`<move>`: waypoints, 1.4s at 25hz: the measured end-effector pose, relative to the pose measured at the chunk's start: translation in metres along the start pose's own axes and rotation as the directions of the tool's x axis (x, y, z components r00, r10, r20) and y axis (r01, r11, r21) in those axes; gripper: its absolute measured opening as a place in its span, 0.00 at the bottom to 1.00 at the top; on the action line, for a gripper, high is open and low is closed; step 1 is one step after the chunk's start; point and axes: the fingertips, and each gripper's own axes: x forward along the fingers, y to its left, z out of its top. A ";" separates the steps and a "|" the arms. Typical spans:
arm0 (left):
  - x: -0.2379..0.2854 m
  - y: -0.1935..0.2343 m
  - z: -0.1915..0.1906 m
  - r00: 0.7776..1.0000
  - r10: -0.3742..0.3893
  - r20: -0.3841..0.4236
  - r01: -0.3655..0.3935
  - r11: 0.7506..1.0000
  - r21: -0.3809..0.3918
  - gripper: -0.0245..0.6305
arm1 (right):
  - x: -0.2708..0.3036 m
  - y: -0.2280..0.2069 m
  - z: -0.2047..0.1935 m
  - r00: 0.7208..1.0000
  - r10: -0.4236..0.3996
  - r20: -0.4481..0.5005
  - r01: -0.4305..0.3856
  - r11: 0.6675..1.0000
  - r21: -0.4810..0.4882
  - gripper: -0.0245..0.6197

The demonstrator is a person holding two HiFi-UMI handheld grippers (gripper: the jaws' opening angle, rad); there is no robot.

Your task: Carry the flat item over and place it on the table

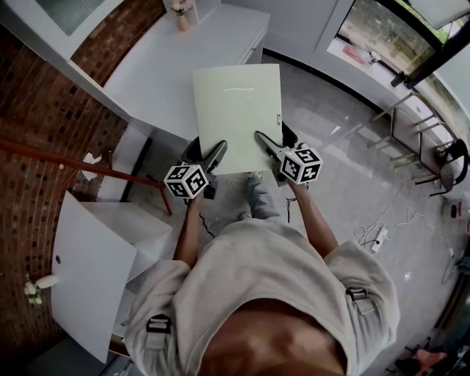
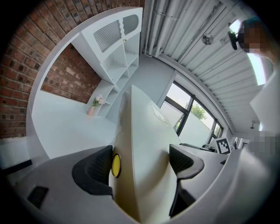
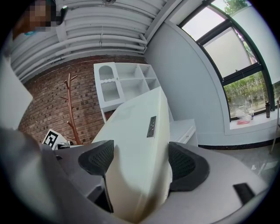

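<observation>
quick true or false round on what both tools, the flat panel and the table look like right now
1. The left tool and the right tool both clamp the flat panel. True.
2. The panel is black. False: it is pale cream.
3. A small vase stands at the far end of the white table. True.
4. The right tool is open and empty. False: its jaws are shut on the panel's near edge.
5. The wall beside the table is brick. True.
</observation>
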 end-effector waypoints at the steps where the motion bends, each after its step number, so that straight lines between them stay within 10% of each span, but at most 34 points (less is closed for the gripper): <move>1: 0.004 0.002 0.002 1.000 0.001 -0.003 -0.001 1.000 0.001 0.67 | 0.003 -0.003 0.001 1.000 0.000 0.000 0.000 1.000 0.003 0.65; 35: 0.252 0.092 0.117 0.997 0.083 0.002 -0.083 0.997 -0.001 0.67 | 0.208 -0.186 0.123 0.997 0.073 -0.022 -0.072 0.997 0.025 0.65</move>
